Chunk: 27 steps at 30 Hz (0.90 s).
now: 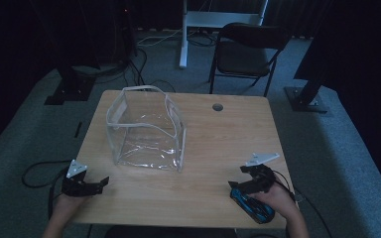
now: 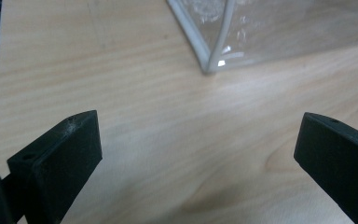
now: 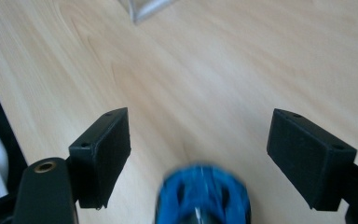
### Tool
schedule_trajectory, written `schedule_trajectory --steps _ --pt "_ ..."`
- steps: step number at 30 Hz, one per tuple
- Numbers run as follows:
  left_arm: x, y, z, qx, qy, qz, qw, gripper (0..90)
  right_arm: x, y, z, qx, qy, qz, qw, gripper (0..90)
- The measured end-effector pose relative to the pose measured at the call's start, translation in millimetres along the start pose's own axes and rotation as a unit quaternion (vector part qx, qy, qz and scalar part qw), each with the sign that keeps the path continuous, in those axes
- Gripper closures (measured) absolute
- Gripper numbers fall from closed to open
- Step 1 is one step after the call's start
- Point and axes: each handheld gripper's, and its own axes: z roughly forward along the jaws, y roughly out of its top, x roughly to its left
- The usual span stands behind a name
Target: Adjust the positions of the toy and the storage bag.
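Left gripper (image 1: 100, 182) waits near the front-left corner of the clear bag (image 1: 146, 130), jaws wide, nothing in them. Right gripper (image 1: 239, 182) well right of the bag — jaws spread, not clamped, over the blue tool (image 1: 250, 203). Step looks like the pickup; next move likely closing on it, then carrying it to the bag.

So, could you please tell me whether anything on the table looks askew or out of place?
The clear plastic bag lies tipped on its side, its open mouth slumped and crumpled. The blue tool lies by the near edge beneath the right gripper, between its open jaws but not gripped.
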Motion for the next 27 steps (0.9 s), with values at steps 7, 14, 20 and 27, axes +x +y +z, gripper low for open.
schedule_trajectory --steps 7,14,20,27 --pt "-0.2 12.8 6.2 -0.016 -0.004 -0.009 0.9998 1.3 13.0 53.8 13.8 -0.053 0.015 -0.014 0.9984 20.8" --pt "-1.6 25.4 22.0 -0.014 -0.007 -0.005 0.9999 1.3 28.9 90.5 19.8 -0.096 0.023 -0.022 0.9948 21.3" --pt "-3.0 33.8 37.3 -0.010 -0.014 -0.003 0.9998 2.6 43.1 125.0 36.7 -0.109 0.041 -0.032 0.9927 22.5" --pt "-6.6 43.1 42.5 -0.031 -0.030 -0.001 0.9991 6.6 49.0 140.6 50.8 -0.109 0.057 -0.036 0.9917 22.5"
